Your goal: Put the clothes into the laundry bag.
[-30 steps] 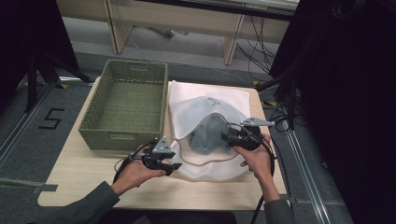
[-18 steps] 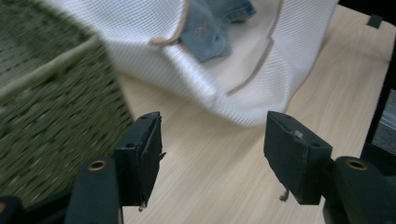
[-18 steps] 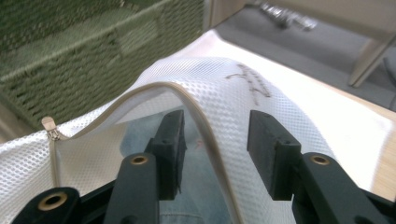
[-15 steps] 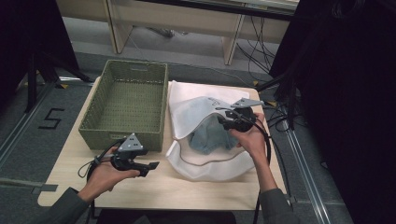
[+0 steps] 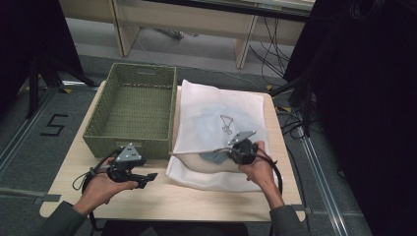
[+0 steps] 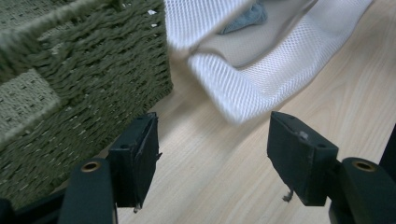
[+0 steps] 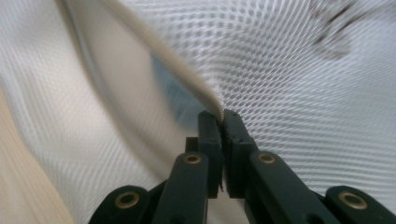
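A white mesh bag (image 5: 221, 118) lies on the wooden table (image 5: 162, 196), and a grey-blue garment (image 6: 247, 16) shows inside its mouth. My right gripper (image 5: 214, 156) is at the bag's near edge. Its jaws have just closed and are shut on the beige rim (image 7: 163, 56) of the bag (image 7: 303, 70), as the right gripper (image 7: 218, 116) view shows. My left gripper (image 5: 150, 178) hovers over bare table in front of the green woven basket (image 5: 123, 145). The left gripper (image 6: 210, 154) jaws have just been opening and stand open with nothing between them; the bag (image 6: 252, 74) lies ahead.
The basket (image 6: 70, 79) stands close on the left gripper's left side. The table's front edge is near both hands. Cables and table legs lie on the floor beyond the far edge.
My left gripper drew back leftward from the bag to the table in front of the basket. My right gripper sank to the bag's near rim and shut on it; the garment now lies under the mesh.
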Demonstrator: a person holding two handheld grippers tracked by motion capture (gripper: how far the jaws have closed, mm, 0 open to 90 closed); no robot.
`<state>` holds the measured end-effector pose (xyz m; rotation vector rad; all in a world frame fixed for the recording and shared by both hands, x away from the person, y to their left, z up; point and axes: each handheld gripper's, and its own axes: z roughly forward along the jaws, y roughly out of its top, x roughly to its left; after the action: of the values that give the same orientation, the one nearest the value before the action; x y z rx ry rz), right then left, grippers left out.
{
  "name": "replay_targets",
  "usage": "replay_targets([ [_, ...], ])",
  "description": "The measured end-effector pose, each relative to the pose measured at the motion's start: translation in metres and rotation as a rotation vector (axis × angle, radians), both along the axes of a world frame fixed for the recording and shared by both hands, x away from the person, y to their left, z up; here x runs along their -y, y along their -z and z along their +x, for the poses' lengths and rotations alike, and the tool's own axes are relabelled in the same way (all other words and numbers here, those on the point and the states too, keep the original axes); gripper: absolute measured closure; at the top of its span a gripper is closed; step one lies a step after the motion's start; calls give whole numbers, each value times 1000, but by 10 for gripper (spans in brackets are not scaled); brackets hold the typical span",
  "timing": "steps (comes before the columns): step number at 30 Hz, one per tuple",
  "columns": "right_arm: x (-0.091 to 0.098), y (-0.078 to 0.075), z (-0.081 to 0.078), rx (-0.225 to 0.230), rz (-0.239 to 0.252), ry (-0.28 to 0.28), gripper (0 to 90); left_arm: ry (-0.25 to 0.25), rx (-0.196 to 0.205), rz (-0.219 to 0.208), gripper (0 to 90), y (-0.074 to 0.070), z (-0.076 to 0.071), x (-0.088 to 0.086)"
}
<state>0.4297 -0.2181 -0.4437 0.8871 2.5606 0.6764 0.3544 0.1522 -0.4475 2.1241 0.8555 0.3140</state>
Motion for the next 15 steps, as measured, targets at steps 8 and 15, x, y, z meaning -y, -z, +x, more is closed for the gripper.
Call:
replay_targets([
  [8,4,22,4,-106,-3,21,811,10,-19,0,338,4,3,2],
  [15,7,9,-10,-18,29,8,749,17,-7,8,337,3,3,2],
])
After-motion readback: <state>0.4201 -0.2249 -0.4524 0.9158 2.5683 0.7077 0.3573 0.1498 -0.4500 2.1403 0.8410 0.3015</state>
